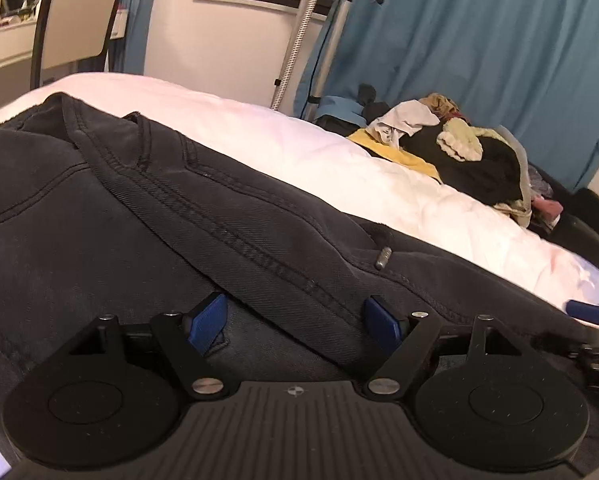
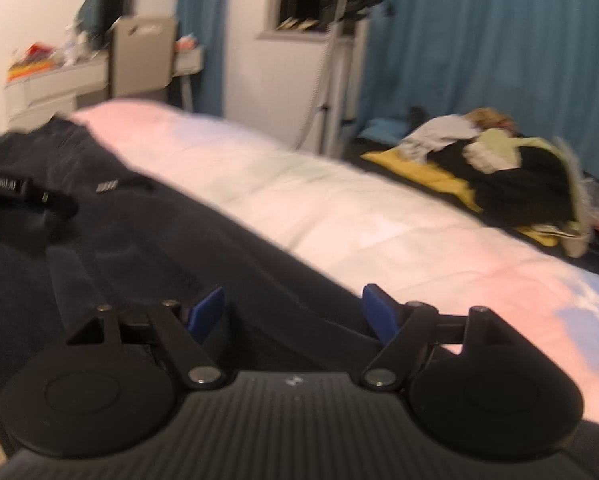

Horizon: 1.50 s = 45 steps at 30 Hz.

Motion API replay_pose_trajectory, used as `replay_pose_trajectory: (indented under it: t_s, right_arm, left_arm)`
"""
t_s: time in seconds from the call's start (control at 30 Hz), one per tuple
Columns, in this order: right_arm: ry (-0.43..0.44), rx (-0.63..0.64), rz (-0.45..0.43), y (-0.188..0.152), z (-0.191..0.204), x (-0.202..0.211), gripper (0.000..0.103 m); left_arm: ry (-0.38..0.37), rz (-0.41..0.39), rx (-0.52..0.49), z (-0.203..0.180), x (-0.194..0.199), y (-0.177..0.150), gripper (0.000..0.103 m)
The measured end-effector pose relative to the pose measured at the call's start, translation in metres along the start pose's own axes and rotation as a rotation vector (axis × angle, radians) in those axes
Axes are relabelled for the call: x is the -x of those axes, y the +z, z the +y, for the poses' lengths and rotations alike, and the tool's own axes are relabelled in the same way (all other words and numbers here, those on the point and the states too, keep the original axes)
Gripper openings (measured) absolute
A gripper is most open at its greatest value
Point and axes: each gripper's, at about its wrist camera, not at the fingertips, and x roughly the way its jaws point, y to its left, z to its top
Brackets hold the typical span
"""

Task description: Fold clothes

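Observation:
A pair of dark denim jeans [image 1: 219, 208] lies spread on the white bed cover [image 1: 299, 136], with stitched seams and a metal rivet [image 1: 382, 258] showing. My left gripper [image 1: 295, 320] hovers low over the jeans, its blue pads wide apart with a seam fold running between them untouched. In the blurred right wrist view the jeans [image 2: 139, 248] fill the lower left. My right gripper [image 2: 293, 314] stands open above their edge beside the bed cover [image 2: 339, 208]. The left gripper's body [image 2: 19, 196] shows at the left edge there.
A heap of mixed clothes [image 1: 459, 152] [image 2: 499, 168] sits at the far right of the bed. Behind it hang blue curtains [image 1: 479, 40]. A steamer pole [image 1: 327, 40] stands by the wall, and a chair [image 1: 79, 12] and desk stand at the far left.

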Motion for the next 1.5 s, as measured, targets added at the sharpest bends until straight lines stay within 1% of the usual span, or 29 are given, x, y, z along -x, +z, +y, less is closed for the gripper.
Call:
replay_pose_trajectory:
  t_s: [0.03, 0.1, 0.13, 0.2, 0.3, 0.4, 0.47, 0.53, 0.6, 0.67, 0.7, 0.73, 0.8, 0.83, 0.87, 0.93, 0.97, 1.03, 1.07, 1.1, 1.17, 1.2, 1.3, 1.33, 1.37, 1.4, 1.5]
  right_arm:
    - [0.014, 0.006, 0.032, 0.001, 0.001, -0.008, 0.067]
    - [0.061, -0.015, 0.053, 0.001, 0.001, -0.015, 0.036]
    - [0.073, -0.027, 0.052, 0.002, 0.001, -0.015, 0.003]
    - [0.052, -0.019, 0.032, 0.011, 0.001, -0.013, 0.002]
    - [-0.001, -0.07, -0.025, 0.021, -0.007, -0.013, 0.002]
    - [-0.039, -0.118, -0.038, 0.026, -0.017, -0.022, 0.002]
    - [-0.057, -0.118, -0.014, 0.023, -0.017, -0.037, 0.003]
    - [-0.046, -0.14, 0.008, 0.014, -0.018, -0.048, 0.005]
    - [-0.042, -0.178, -0.004, 0.009, -0.021, -0.046, 0.007]
    - [-0.05, -0.221, -0.028, 0.005, -0.024, -0.038, 0.024]
    - [-0.067, -0.244, -0.042, 0.005, -0.026, -0.031, 0.029]
    - [-0.077, -0.272, -0.056, 0.005, -0.027, -0.022, 0.036]
    - [-0.083, -0.341, -0.086, 0.005, -0.031, 0.001, 0.04]
    - [-0.087, -0.375, -0.099, 0.005, -0.032, 0.013, 0.043]
    - [-0.091, -0.409, -0.111, 0.005, -0.032, 0.027, 0.05]
    - [-0.123, -0.468, -0.131, 0.005, -0.034, 0.057, 0.059]
    - [-0.142, -0.497, -0.14, 0.004, -0.035, 0.073, 0.06]
    - [-0.188, -0.555, -0.173, -0.002, -0.042, 0.107, 0.06]
    - [-0.212, -0.585, -0.192, -0.006, -0.046, 0.124, 0.062]
    - [-0.248, -0.619, -0.212, -0.011, -0.051, 0.14, 0.064]
    - [-0.343, -0.697, -0.24, -0.029, -0.065, 0.164, 0.071]
    - [-0.378, -0.746, -0.243, -0.04, -0.075, 0.171, 0.071]
    - [-0.446, -0.924, -0.226, -0.075, -0.111, 0.177, 0.071]
    - [-0.455, -0.971, -0.225, -0.085, -0.122, 0.178, 0.071]
    - [-0.454, -0.99, -0.226, -0.092, -0.13, 0.175, 0.071]
    - [-0.465, -0.985, -0.22, -0.095, -0.136, 0.172, 0.071]
    - [-0.524, -0.918, -0.18, -0.093, -0.143, 0.157, 0.071]
  left_arm:
    - [-0.001, 0.0, -0.002, -0.001, 0.001, -0.001, 0.081]
    - [-0.004, 0.0, -0.005, -0.002, 0.003, -0.001, 0.081]
    - [-0.007, 0.001, 0.001, -0.004, 0.001, 0.0, 0.081]
    - [-0.013, -0.001, 0.019, -0.003, 0.003, 0.001, 0.081]
    - [-0.025, -0.005, 0.033, 0.0, 0.003, 0.0, 0.081]
    - [-0.029, -0.017, 0.013, -0.002, 0.001, -0.003, 0.081]
    - [-0.022, -0.025, -0.016, -0.005, 0.0, -0.006, 0.082]
    - [-0.019, -0.033, -0.039, -0.007, -0.001, -0.008, 0.084]
    - [-0.02, -0.04, -0.043, -0.008, -0.003, -0.008, 0.085]
    - [-0.022, -0.047, -0.047, -0.008, -0.005, -0.009, 0.086]
    - [-0.023, -0.05, -0.049, -0.008, -0.006, -0.009, 0.086]
    - [-0.027, -0.051, -0.041, -0.007, -0.006, -0.008, 0.086]
    - [-0.038, -0.051, -0.027, -0.005, -0.005, -0.007, 0.086]
    - [-0.045, -0.051, -0.022, -0.004, -0.003, -0.007, 0.086]
    - [-0.052, -0.051, -0.02, -0.004, -0.001, -0.007, 0.086]
    - [-0.068, -0.054, -0.022, -0.003, 0.003, -0.008, 0.086]
    - [-0.08, -0.055, -0.022, -0.003, 0.007, -0.008, 0.086]
    - [-0.116, -0.053, -0.018, -0.005, 0.014, -0.01, 0.086]
    - [-0.14, -0.053, -0.021, -0.007, 0.019, -0.011, 0.086]
    - [-0.168, -0.051, -0.028, -0.01, 0.024, -0.012, 0.086]
    - [-0.232, -0.048, -0.045, -0.016, 0.037, -0.016, 0.086]
    - [-0.265, -0.048, -0.058, -0.021, 0.044, -0.018, 0.086]
    - [-0.357, -0.062, -0.128, -0.037, 0.064, -0.028, 0.086]
    - [-0.386, -0.07, -0.169, -0.044, 0.07, -0.032, 0.086]
    - [-0.404, -0.08, -0.215, -0.051, 0.075, -0.036, 0.086]
    - [-0.418, -0.091, -0.26, -0.058, 0.078, -0.04, 0.086]
    - [-0.486, -0.109, -0.344, -0.071, 0.08, -0.051, 0.086]
